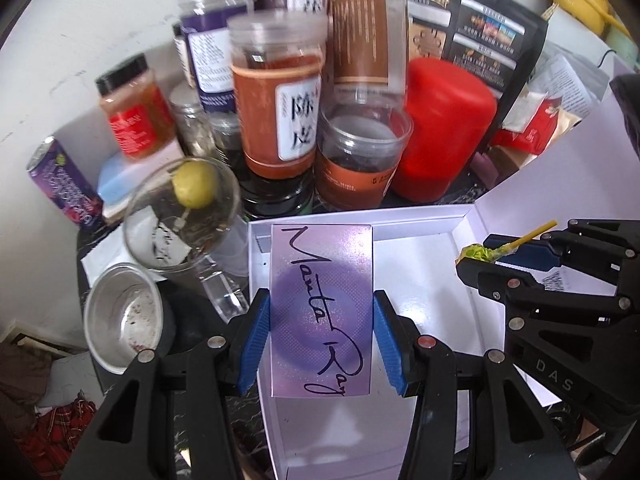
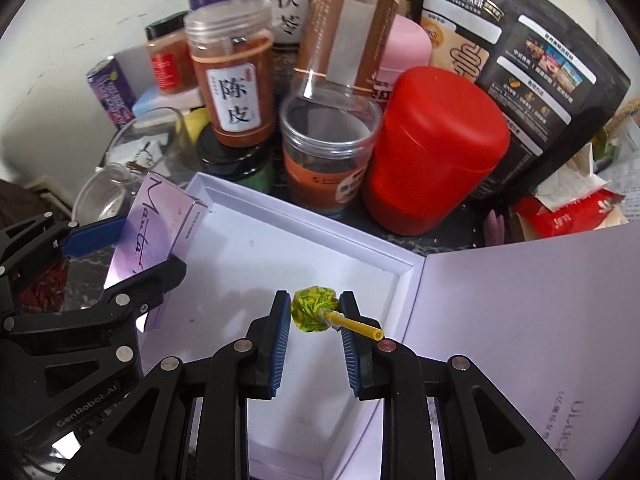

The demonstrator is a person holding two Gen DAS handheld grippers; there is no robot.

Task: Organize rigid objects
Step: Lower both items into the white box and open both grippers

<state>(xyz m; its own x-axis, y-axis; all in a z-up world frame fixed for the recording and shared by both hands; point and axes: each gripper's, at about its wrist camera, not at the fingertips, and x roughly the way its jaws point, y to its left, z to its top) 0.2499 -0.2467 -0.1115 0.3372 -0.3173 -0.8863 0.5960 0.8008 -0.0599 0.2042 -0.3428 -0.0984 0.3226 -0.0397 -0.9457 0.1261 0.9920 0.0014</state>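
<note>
"Manta Ray" handwritten on purple box [image 1: 322, 312], "陈皮" on orange jar [image 2: 234, 98], "茯苓" on jar behind [image 2: 289, 4], "QUAKER" on black bag [image 2: 520, 60], "GenRobot.AI" on left gripper [image 2: 156, 264], "DAS" on right gripper [image 1: 486, 256].

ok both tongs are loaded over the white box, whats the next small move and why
Probably lower both a little further, then release. The left tongs grip the purple carton and the right tongs pinch the lollipop; both hang above the bare floor of the open white box, apparently not yet resting on it. Dropping from here risks a bounce.
</note>
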